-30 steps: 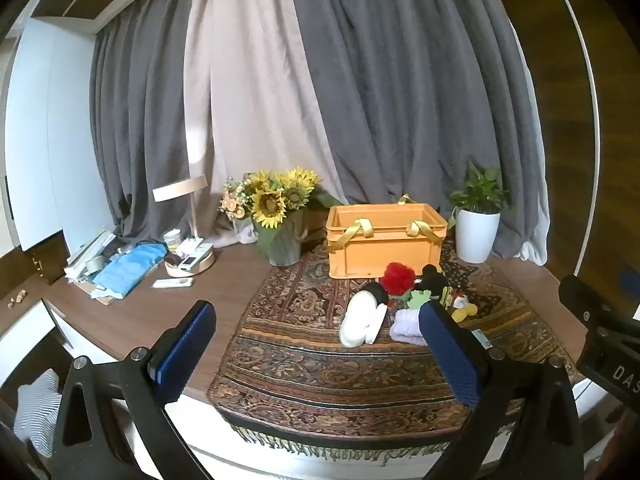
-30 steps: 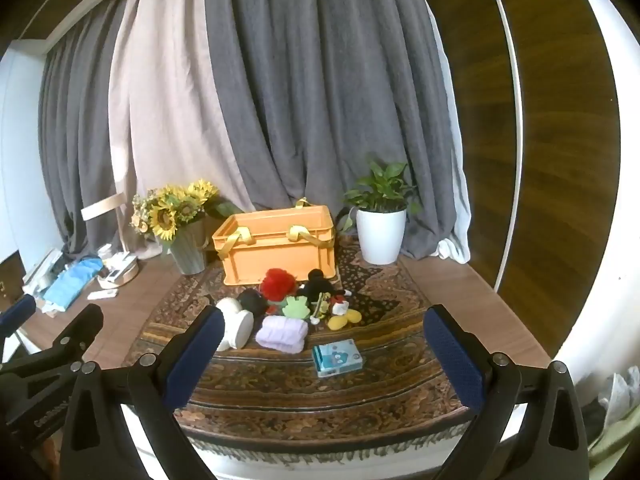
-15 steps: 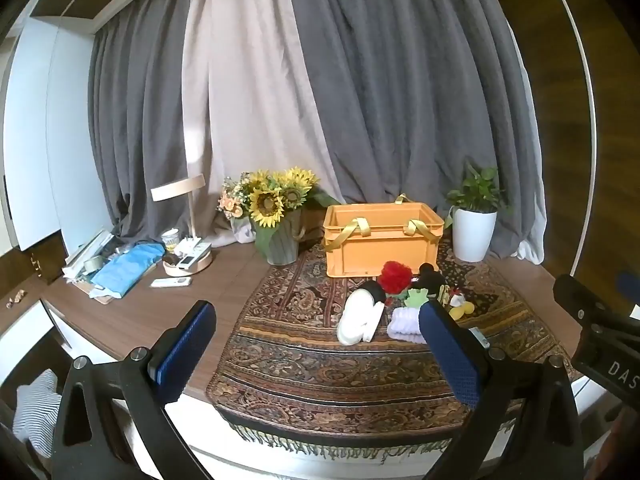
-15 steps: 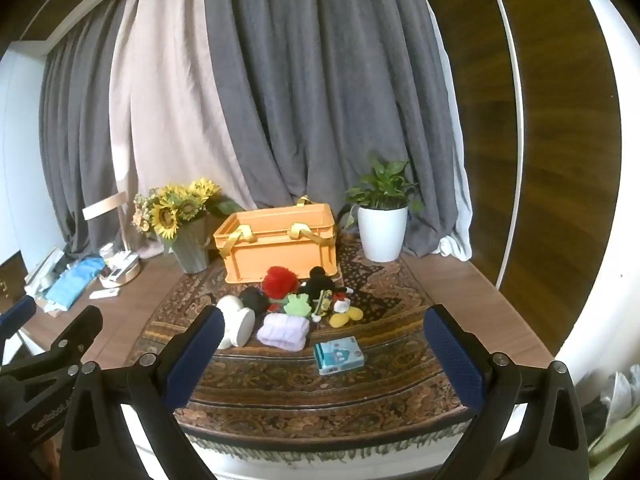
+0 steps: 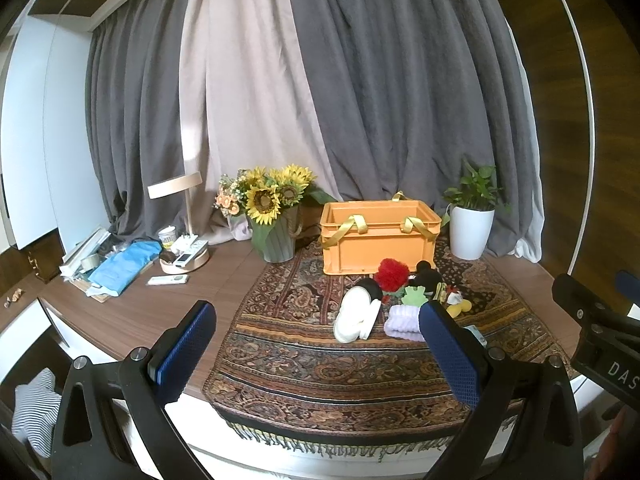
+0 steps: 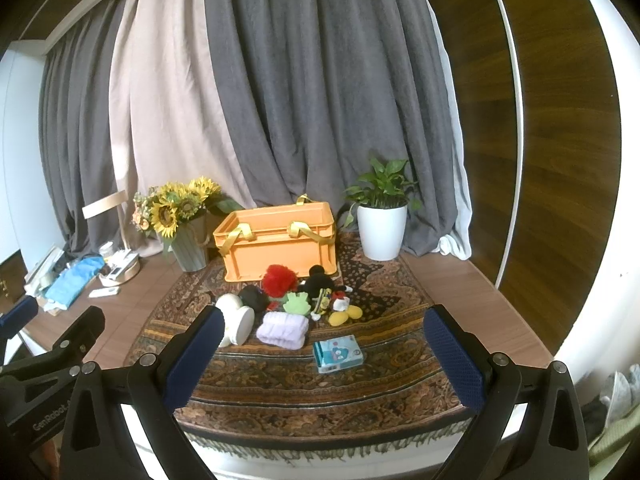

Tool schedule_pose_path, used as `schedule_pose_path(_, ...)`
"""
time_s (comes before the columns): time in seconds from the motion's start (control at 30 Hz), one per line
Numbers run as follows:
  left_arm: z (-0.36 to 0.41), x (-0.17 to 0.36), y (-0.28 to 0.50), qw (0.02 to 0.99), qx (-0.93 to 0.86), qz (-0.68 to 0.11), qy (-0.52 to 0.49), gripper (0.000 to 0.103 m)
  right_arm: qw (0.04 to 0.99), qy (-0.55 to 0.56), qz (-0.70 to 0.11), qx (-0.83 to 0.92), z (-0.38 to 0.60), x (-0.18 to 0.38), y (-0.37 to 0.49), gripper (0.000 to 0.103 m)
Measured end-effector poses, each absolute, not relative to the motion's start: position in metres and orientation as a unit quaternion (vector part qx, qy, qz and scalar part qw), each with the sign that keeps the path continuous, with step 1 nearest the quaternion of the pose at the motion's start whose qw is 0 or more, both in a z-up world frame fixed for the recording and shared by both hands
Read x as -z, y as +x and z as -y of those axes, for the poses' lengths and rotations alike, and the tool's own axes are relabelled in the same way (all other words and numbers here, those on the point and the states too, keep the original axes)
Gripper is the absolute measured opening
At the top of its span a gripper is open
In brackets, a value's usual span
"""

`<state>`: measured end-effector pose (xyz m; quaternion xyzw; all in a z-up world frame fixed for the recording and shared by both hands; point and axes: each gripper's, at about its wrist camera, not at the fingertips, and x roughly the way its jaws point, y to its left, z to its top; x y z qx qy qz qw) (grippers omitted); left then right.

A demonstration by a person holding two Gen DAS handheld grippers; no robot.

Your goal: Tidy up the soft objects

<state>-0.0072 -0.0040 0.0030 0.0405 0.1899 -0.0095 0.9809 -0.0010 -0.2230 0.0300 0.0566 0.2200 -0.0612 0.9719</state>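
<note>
Orange crate (image 6: 280,242) long axis left-right behind soft toys (image 6: 296,296); both tongs (image 5: 320,350) (image 6: 324,356) spread, empty.

Both wrist views face rug (image 5: 320,364), well back

One orange crate (image 6: 279,241), two plants, perhaps nine soft toys (image 6: 282,330).

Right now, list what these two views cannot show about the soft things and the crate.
- Inside of the orange plastic crate: hidden by its own walls in both wrist views.
- Lilac folded towel: in the left view its right end is covered by a blue finger pad of the left tongs.
- Small plush toys behind the green frog: overlapping, too small to separate.
</note>
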Motion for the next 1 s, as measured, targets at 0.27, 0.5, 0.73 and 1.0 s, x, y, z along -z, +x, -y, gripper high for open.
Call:
schedule_pose_path(0.27,0.004,-0.0021,-0.0073,0.981,0.01,-0.19,0.04,0.103,0.972,0.057,-0.221,0.061,0.2232,-0.0299,-0.0006,0.101)
schedule_pose_path(0.5,0.0045,-0.0011,-0.0079,0.981,0.01,-0.191,0.04,0.103,0.972,0.056,-0.221,0.062,0.2222,-0.0284,-0.0001,0.101)
schedule_pose_path(0.73,0.0054,0.0044,-0.0078,0.98,0.012,-0.194,0.039,0.103,0.971,0.057,-0.222,0.062,0.2224,-0.0257,0.0004,0.101)
schedule_pose_path(1.0,0.0056,0.0045,-0.0073,0.98,0.011,-0.195,0.039,0.103,0.971,0.056,-0.223,0.062,0.2221,-0.0263,0.0017,0.101)
